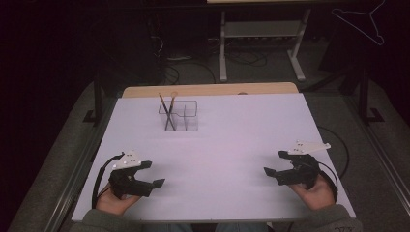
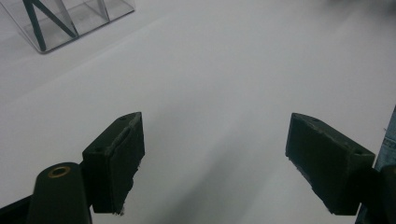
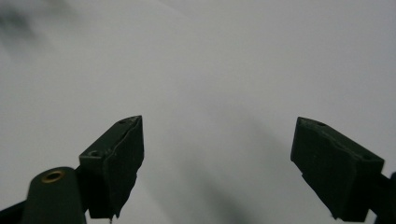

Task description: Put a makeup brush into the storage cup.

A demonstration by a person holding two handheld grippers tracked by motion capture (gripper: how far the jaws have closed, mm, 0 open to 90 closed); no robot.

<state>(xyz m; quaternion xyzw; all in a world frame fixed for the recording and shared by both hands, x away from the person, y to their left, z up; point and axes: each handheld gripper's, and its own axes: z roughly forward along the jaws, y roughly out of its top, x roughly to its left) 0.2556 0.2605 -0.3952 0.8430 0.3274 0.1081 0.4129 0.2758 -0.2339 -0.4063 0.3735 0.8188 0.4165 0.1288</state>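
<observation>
We hold our left gripper [image 1: 155,174] near the front left corner of the bench [image 1: 232,145], with its jaws wide and nothing between them. Our right gripper [image 1: 274,163] sits near the front right corner, jaws wide too, holding nothing. The clear holder [image 1: 186,118] stands well apart from both, near the back edge, left of the middle. Two pencils [image 1: 168,112] lean crossed inside its left part. The holder looks light, so if we reach in fast and bump it, it could slide or tip, and the pencils could spill out
</observation>
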